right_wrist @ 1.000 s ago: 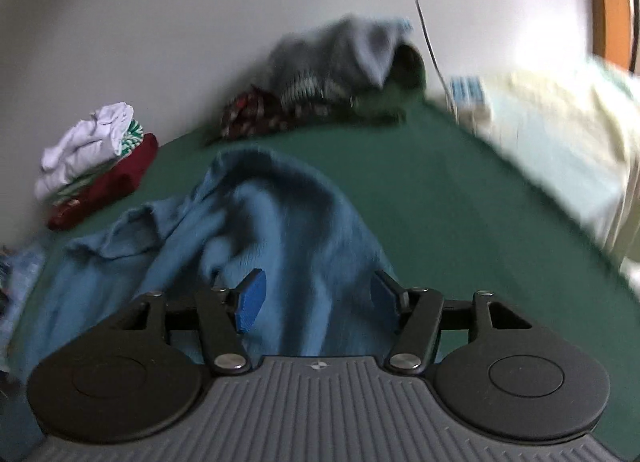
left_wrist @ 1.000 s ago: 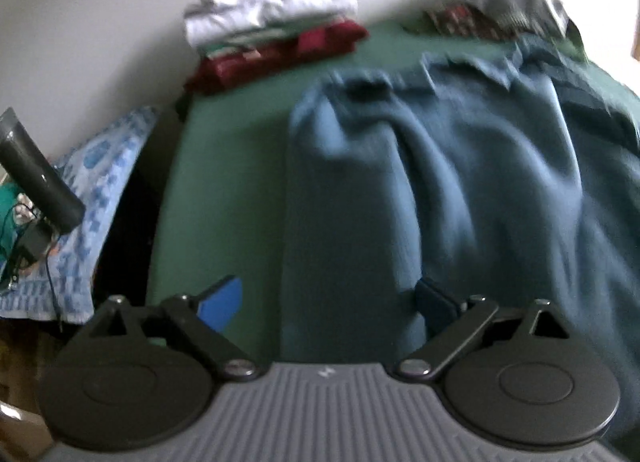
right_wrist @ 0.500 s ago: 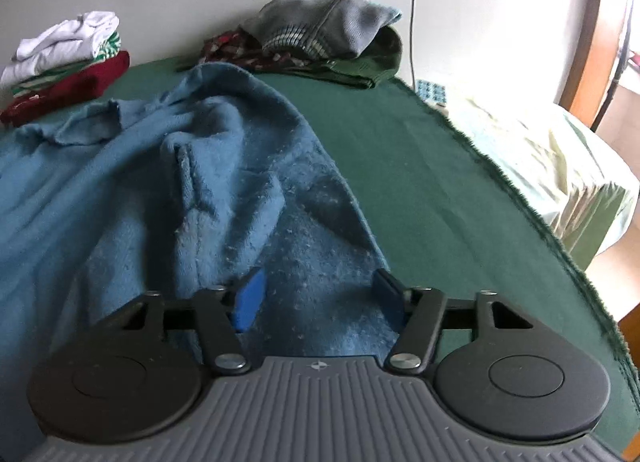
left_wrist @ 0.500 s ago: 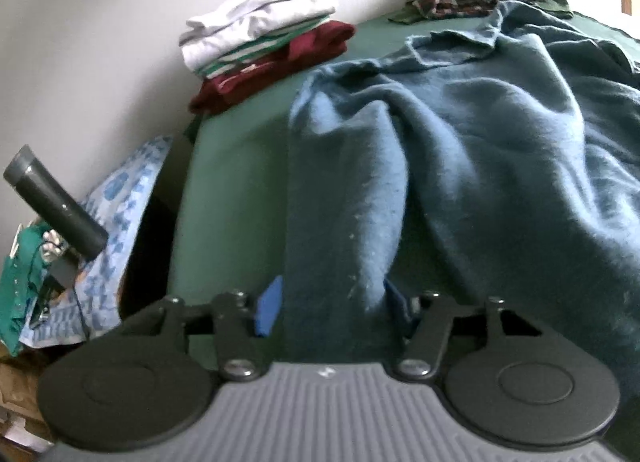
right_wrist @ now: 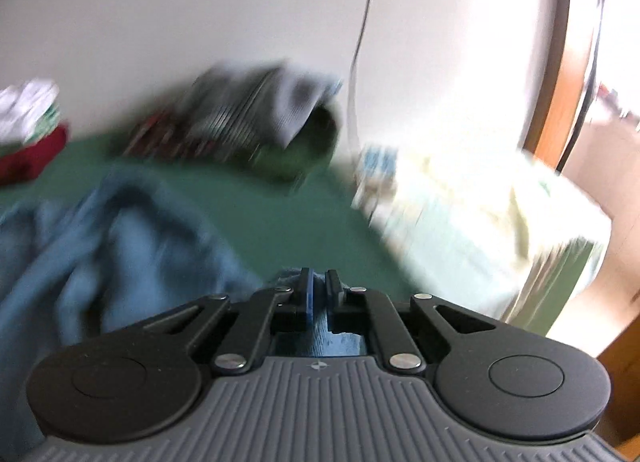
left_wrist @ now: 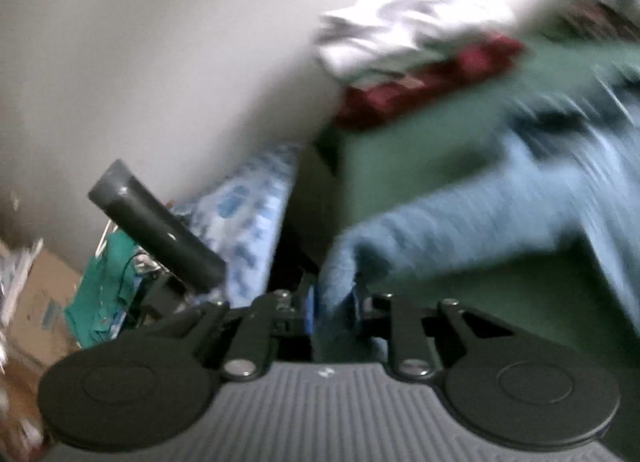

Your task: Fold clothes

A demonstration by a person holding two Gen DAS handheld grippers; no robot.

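1. Left gripper (left_wrist: 333, 304): jaws drawn narrow, clamped on a bunched fold of the blue garment (left_wrist: 472, 218). The cloth rises from the jaws and stretches away to the right over the green table cover (left_wrist: 400, 150). Gripper pointed toward the table's left corner and the wall.
2. Right gripper (right_wrist: 318, 294): jaws nearly together, a thin edge of the blue garment (right_wrist: 120, 238) pinched between the blue pads and running back under the gripper body. Most of the garment lies crumpled to the left on the green table cover (right_wrist: 304, 222).
3. Blue garment: one item, held at two points, one per gripper; the middle rests on the table.
4. Folded stack (left_wrist: 416, 50): one, at the far left of the table against the wall; white on top, dark red at the bottom. Also seen at the left edge of the right view (right_wrist: 28, 130).
5. Unfolded heap (right_wrist: 256, 118): one, grey and dark plaid pieces at the far side of the table; count of pieces cannot be told through blur.
6. Dark cylinder (left_wrist: 156, 226): one, tilted, left of the table, above a blue-patterned cloth (left_wrist: 248, 222).
7. Pale yellow bedding (right_wrist: 480, 222): one mass, right of the table.
8. Change from half a second ago: both grippers then stood wide with the cloth loose between the pads; both now grip it. Both views now heavily motion-blurred, and the left one has swung leftward.
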